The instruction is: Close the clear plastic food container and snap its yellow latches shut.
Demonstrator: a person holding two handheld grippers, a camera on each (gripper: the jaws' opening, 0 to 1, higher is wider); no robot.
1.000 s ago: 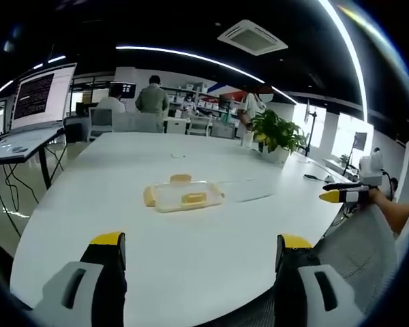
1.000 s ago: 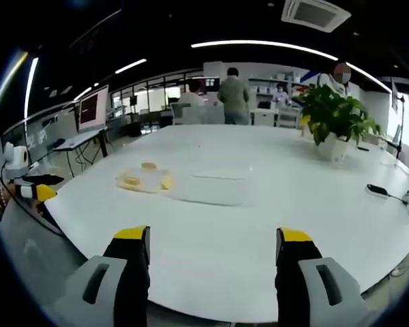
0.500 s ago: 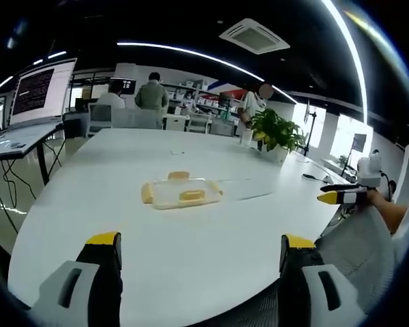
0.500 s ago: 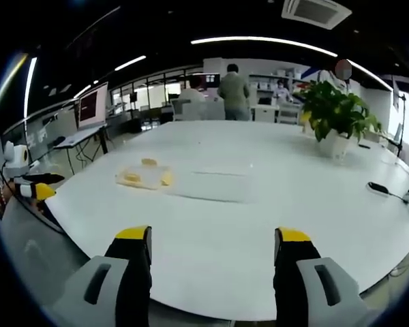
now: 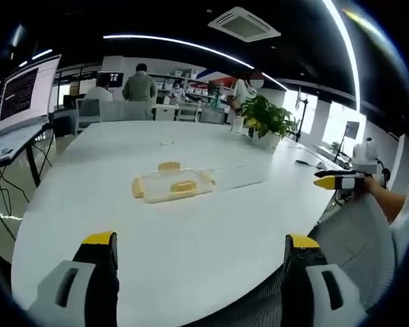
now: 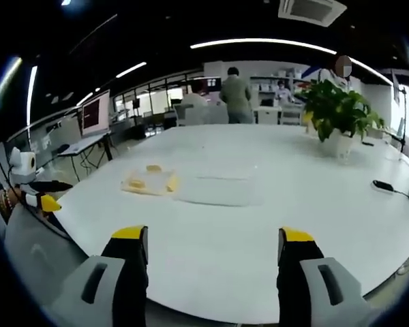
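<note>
A clear plastic food container [image 5: 169, 186] with yellow latches [image 5: 137, 188] sits on the white table [image 5: 191, 238], well beyond my left gripper [image 5: 200, 251], which is open and holds nothing. A clear flat lid [image 5: 237, 176] lies just right of it. In the right gripper view the container [image 6: 148, 182] rests at mid-left with the lid [image 6: 218, 190] beside it, far ahead of my open right gripper [image 6: 213, 242]. The right gripper [image 5: 341, 181] enters the left gripper view at the right edge; the left gripper [image 6: 41, 197] shows at the right gripper view's left edge.
A potted plant [image 6: 335, 116] stands at the table's far right, and a dark cable device [image 6: 387, 187] lies near the right edge. A side desk with a monitor [image 5: 20, 92] is to the left. People [image 6: 236, 95] stand at desks behind the table.
Both views have shifted slightly with the hands. The container, lid and open jaws stay as they were.
</note>
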